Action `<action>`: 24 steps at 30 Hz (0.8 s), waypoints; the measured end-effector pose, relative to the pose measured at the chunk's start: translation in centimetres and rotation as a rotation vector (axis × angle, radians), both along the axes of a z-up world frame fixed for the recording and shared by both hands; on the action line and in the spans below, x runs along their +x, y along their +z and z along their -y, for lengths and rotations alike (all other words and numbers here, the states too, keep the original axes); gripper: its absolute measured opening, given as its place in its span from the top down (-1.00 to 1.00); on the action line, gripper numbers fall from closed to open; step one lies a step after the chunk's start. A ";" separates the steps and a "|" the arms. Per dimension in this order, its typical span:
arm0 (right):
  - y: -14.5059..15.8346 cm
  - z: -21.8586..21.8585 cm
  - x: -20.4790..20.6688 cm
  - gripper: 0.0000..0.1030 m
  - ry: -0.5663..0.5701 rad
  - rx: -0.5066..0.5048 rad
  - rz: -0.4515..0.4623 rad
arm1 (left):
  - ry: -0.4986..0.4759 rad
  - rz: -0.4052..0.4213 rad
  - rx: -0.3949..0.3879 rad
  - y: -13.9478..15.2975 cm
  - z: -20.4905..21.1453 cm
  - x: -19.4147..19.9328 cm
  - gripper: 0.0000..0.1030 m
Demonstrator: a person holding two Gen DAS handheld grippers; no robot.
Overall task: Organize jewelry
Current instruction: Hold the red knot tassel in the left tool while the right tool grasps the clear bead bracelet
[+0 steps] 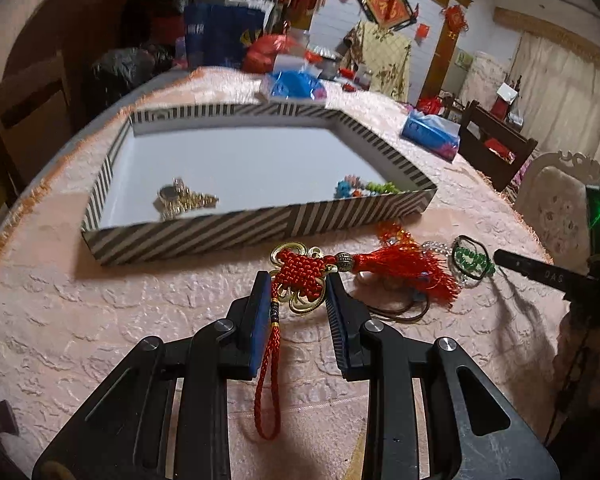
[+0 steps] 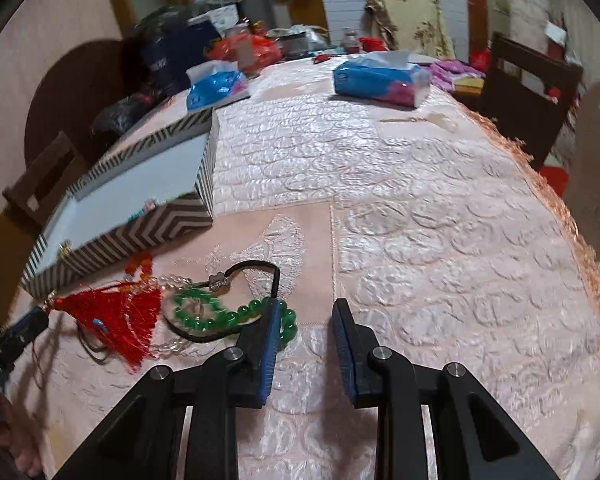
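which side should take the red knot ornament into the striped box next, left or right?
Left. Its tongs already straddle the red knot ornament, fingers on either side of the knot, with the striped box just ahead. The right tongs are open over bare cloth beside the green bead bracelet.

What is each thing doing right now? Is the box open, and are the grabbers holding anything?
Striped cardboard box: open, no lid on it, jewelry inside.
Red knotted tassel charm: lying flat on the tablecloth, between the open jaws.
Green bead bracelet: lying loose on the tablecloth, not in the box.
Black hair tie: lying loose by the green beads.
Left gripper: open, around the charm's knot.
Right gripper: open, holding nothing.
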State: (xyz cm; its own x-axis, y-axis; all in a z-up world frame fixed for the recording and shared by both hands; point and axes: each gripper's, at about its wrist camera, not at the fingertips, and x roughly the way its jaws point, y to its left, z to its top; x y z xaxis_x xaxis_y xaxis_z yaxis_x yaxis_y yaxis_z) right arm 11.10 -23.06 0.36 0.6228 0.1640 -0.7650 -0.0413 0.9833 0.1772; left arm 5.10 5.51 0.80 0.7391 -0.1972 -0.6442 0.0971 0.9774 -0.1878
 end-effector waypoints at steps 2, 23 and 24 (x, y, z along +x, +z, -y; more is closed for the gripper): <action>0.6 0.0 -0.7 0.52 -0.024 -0.010 0.023 | 0.012 0.022 0.020 0.3 -0.1 -0.4 0.49; -0.6 -10.3 -0.3 0.53 0.486 -0.061 -0.022 | 0.191 -0.036 0.013 -0.5 -3.7 -1.3 0.49; -0.7 -10.4 -0.5 0.55 0.498 -0.077 -0.021 | 0.192 -0.035 0.014 -0.5 -3.7 -1.3 0.49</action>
State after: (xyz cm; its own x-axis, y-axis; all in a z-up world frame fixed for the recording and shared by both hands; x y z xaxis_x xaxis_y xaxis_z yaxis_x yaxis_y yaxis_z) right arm 10.62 -12.70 -0.31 0.4681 0.3799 -0.7979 -0.5058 0.8556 0.1107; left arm 3.81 9.16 0.30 0.7393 -0.0457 -0.6718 -0.0980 0.9798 -0.1745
